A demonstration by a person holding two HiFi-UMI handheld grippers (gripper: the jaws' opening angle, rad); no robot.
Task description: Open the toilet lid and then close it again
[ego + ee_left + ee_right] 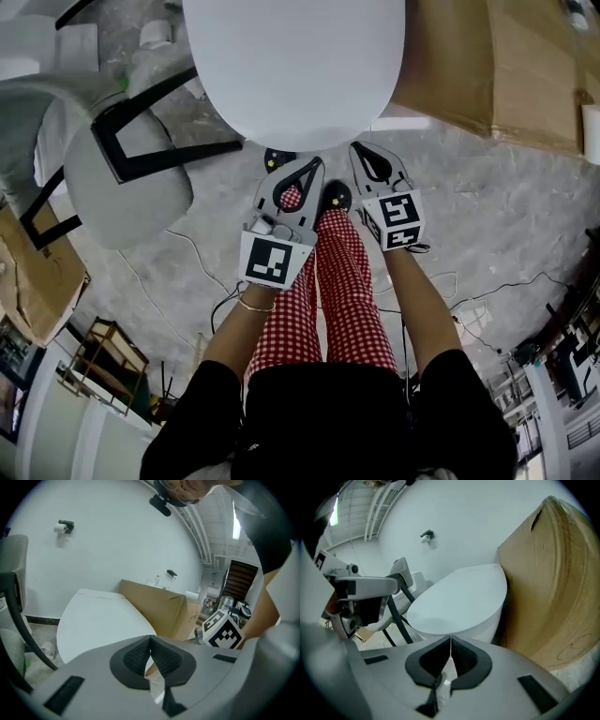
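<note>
White toilet lid (292, 66) down (closed flat).

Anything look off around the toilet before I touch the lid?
Nothing spilled or broken. The toilet lid lies flat, shut. A large cardboard box crowds its right side; loose cables trail on the floor.

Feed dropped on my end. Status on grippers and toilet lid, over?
Left gripper shut, empty. Right gripper shut, empty. Both near front edge of toilet lid; lid down. Nothing in the way: cardboard box at right, chair at left.
</note>
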